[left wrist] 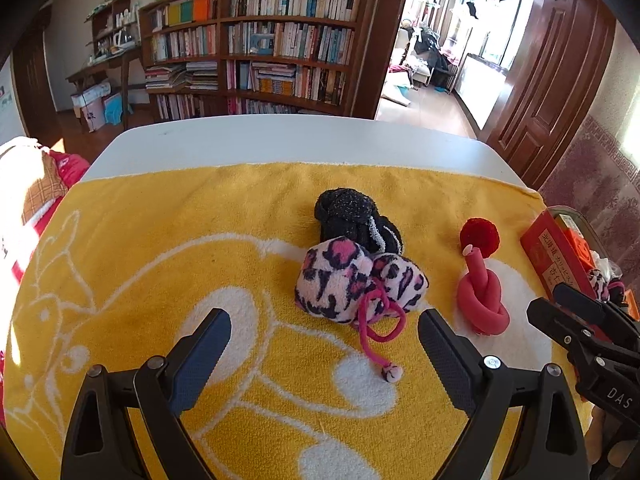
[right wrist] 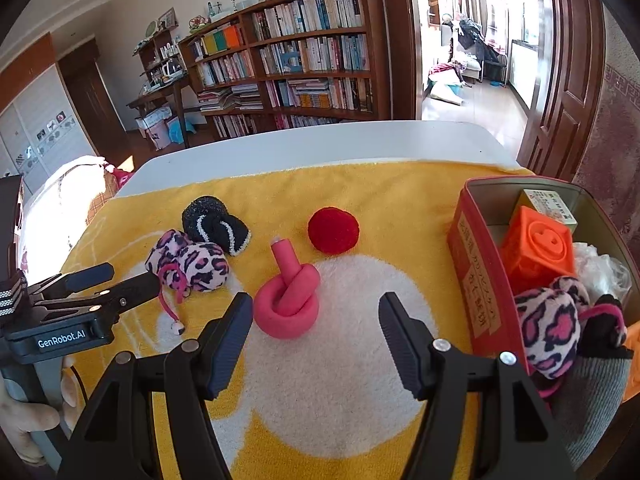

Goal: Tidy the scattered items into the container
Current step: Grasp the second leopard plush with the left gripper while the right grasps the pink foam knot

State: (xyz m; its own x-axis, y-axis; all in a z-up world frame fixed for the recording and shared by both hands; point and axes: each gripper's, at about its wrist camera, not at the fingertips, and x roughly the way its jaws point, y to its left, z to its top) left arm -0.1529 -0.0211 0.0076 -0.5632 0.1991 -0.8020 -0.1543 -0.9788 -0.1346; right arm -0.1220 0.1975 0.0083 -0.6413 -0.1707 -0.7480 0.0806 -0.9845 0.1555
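A pink leopard-print plush (left wrist: 352, 284) (right wrist: 190, 264) with a pink cord lies on the yellow towel (left wrist: 160, 264) (right wrist: 400, 216), just ahead of my open, empty left gripper (left wrist: 324, 344) (right wrist: 116, 276). A black knitted bundle (left wrist: 356, 220) (right wrist: 214, 224) lies behind it. A pink knotted foam tube (left wrist: 482, 300) (right wrist: 288, 300) and a red pompom (left wrist: 480, 236) (right wrist: 333, 230) lie further right. My right gripper (right wrist: 316, 332) (left wrist: 548, 300) is open and empty, close to the tube. The red box (right wrist: 476, 264) (left wrist: 556, 256) at the right holds an orange cube (right wrist: 538, 248), another leopard plush (right wrist: 548, 328) and other items.
The towel covers a white table (left wrist: 280, 140) whose far edge lies ahead. A grey cloth (right wrist: 596, 400) lies by the box. A bookshelf (left wrist: 256, 44) and a doorway stand beyond. A bed with red bedding (left wrist: 36, 192) is at the left.
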